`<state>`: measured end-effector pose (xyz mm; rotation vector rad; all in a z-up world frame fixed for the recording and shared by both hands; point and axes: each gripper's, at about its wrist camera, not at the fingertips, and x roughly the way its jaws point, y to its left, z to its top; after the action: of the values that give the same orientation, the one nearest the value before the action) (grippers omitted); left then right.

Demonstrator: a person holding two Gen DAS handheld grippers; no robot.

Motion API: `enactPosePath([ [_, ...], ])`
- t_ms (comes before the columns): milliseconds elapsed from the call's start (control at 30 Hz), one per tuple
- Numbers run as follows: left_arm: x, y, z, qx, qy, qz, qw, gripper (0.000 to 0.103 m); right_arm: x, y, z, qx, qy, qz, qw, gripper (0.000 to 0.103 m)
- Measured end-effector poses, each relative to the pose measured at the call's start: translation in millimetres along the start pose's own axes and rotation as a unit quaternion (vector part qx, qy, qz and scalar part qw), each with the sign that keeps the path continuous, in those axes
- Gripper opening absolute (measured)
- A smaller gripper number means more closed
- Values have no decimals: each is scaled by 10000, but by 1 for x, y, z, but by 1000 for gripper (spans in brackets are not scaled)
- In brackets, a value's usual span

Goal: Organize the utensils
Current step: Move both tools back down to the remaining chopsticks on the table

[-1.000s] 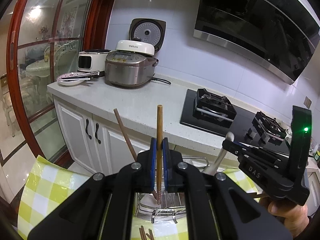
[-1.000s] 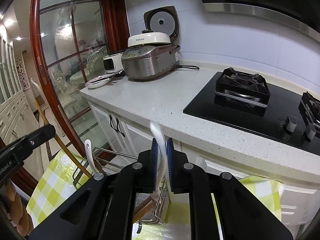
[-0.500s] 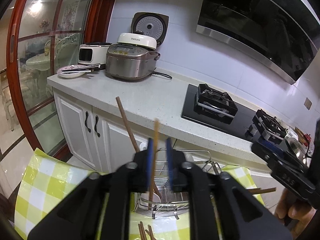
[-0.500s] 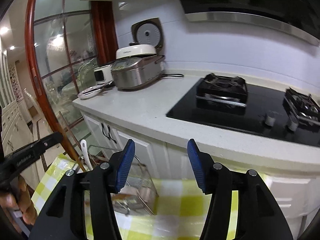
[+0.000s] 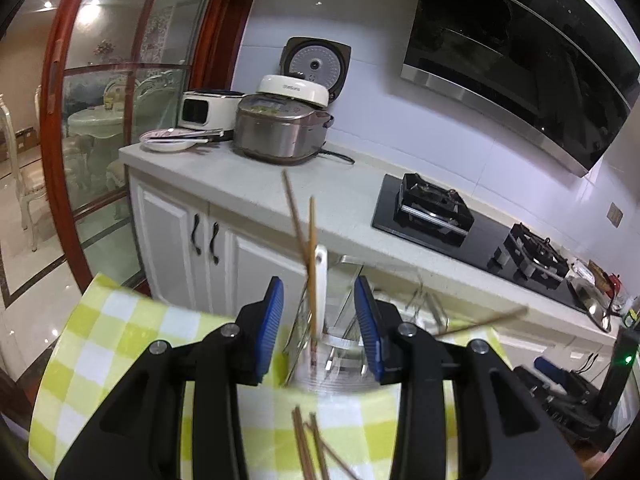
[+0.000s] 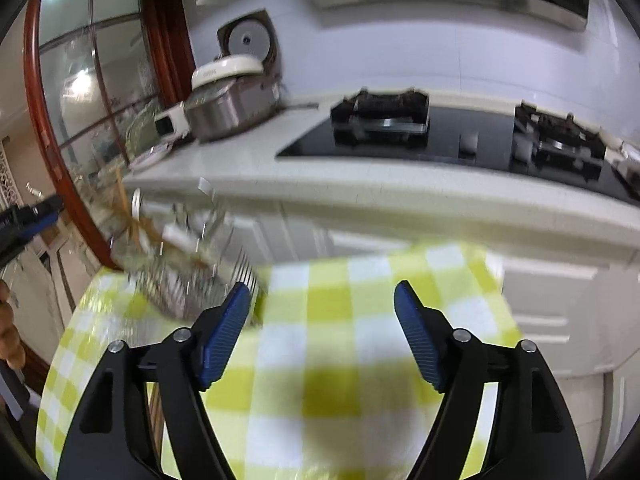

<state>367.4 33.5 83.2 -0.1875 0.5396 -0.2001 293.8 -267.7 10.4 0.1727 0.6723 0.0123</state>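
Ahead of left tool (image 5: pixel 319 320), wire utensil rack (image 5: pixel 340 344) holds upright chopsticks (image 5: pixel 311 264) and white spoon (image 5: pixel 321 276); jaws opening, pinching nothing. Loose chopsticks (image 5: pixel 310 446) lie lengthwise just below, nearer left. Right tool (image 6: pixel 322 334) spreading, empty, over checked worktop (image 6: pixel 360 360).

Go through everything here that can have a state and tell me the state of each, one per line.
Left gripper: opening, nothing gripped.
Right gripper: opening, empty.
Rack: upright on the checked cloth, holding utensils.
Chopstick: standing in the rack, released.
White spoon: upright in the rack.
Loose chopsticks: lying on the cloth.
Rice cooker: lid closed.
Cabinet doors: shut.
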Motion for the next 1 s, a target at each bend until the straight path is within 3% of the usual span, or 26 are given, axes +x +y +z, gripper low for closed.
enactPosePath([
  [300, -25, 36, -92, -355, 621, 298, 9970, 36, 25, 71, -72, -832, 878, 580, 9910, 73],
  [533, -42, 79, -149, -725, 1035, 543, 9905, 36, 52, 115, -96, -1457, 1243, 592, 9797, 73],
  [900, -34, 86, -162, -741, 1230, 478, 9885, 36, 94, 145, -108, -1851, 1674, 510, 9670, 60],
  [1000, -25, 82, -161, -700, 1300, 437, 9881, 36, 98, 148, -107, -1850, 1687, 581, 9664, 50],
])
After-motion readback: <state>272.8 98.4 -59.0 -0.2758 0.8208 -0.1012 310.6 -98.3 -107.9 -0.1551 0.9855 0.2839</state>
